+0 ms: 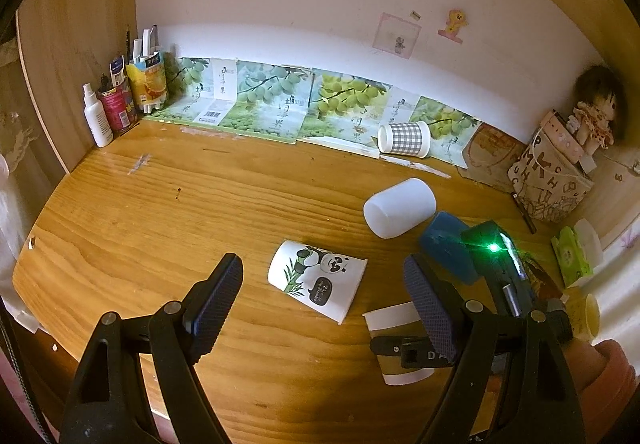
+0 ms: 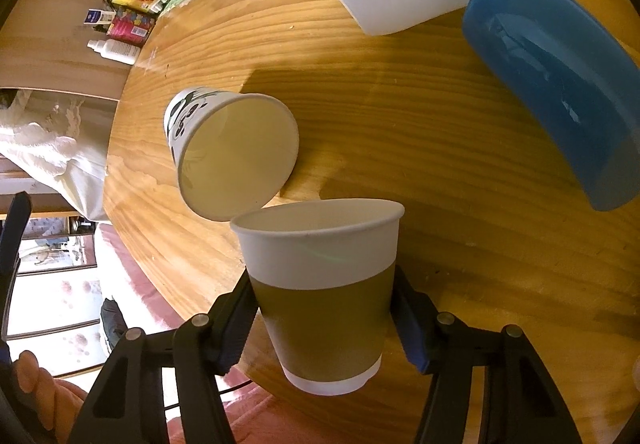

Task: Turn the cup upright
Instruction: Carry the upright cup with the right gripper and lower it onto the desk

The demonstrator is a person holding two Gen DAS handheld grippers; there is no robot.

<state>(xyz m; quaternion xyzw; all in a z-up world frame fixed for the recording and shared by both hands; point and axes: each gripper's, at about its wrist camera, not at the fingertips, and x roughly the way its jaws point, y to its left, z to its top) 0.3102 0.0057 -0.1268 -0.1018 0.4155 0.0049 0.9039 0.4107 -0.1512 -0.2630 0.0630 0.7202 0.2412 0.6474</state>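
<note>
My right gripper [image 2: 322, 320] is shut on a brown-banded paper cup [image 2: 320, 284], held mouth up near the table's front edge; the cup also shows in the left wrist view [image 1: 394, 340] behind my left finger. A panda paper cup [image 1: 316, 280] lies on its side mid-table, mouth toward the right gripper [image 2: 236, 155]. My left gripper [image 1: 320, 308] is open and empty, just in front of the panda cup. A white plastic cup [image 1: 398, 207] and a blue cup [image 1: 446, 244] lie on their sides behind. A checked cup [image 1: 404, 139] lies by the wall.
The wooden table [image 1: 180, 211] has pen holders and a spray bottle [image 1: 96, 115] at the back left corner. A patterned bag with a doll [image 1: 556, 179] and a tissue pack [image 1: 572, 256] stand at the right. Green fruit cartons [image 1: 272, 107] line the wall.
</note>
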